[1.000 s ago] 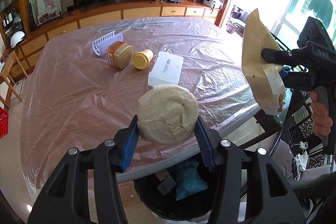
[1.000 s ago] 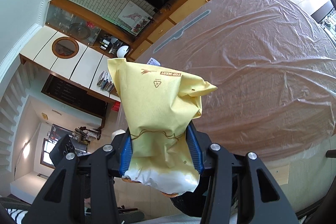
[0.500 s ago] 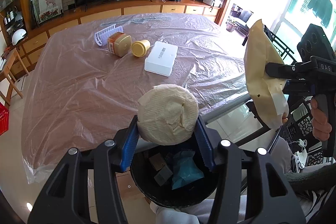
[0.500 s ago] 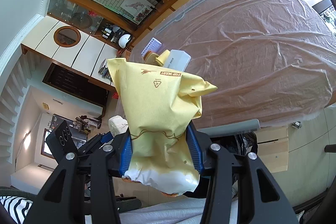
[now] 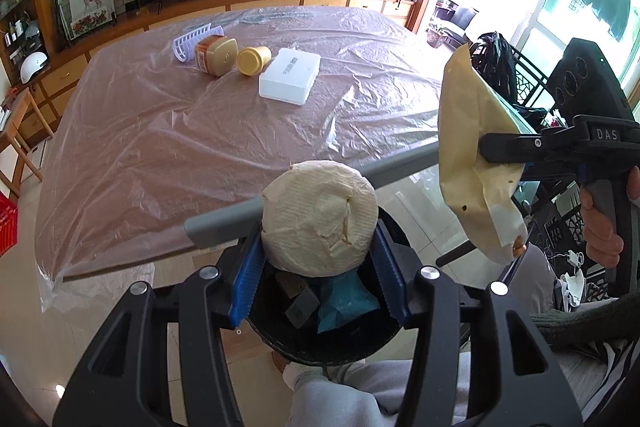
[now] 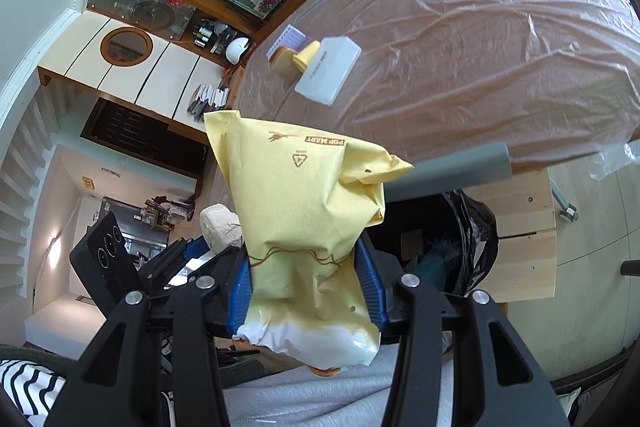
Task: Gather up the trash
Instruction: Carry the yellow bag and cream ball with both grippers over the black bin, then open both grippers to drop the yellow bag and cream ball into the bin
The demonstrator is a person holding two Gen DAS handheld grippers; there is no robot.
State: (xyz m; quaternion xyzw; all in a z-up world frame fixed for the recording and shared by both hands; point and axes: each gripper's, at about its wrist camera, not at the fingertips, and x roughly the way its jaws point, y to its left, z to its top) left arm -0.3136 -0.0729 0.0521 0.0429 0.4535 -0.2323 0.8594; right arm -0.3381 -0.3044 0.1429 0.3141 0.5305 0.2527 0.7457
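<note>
Crumpled paper wad clamped in our left gripper and yellow bag pinched in our right gripper hang over the near black bin, ready for dropping.

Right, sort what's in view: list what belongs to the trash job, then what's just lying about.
Trash job:
- cream paper wad, held in left gripper
- yellow snack bag, held in right gripper
- black bin below them

Lying about on the table:
- white box
- two gold-lidded jars
- white plastic rack
</note>
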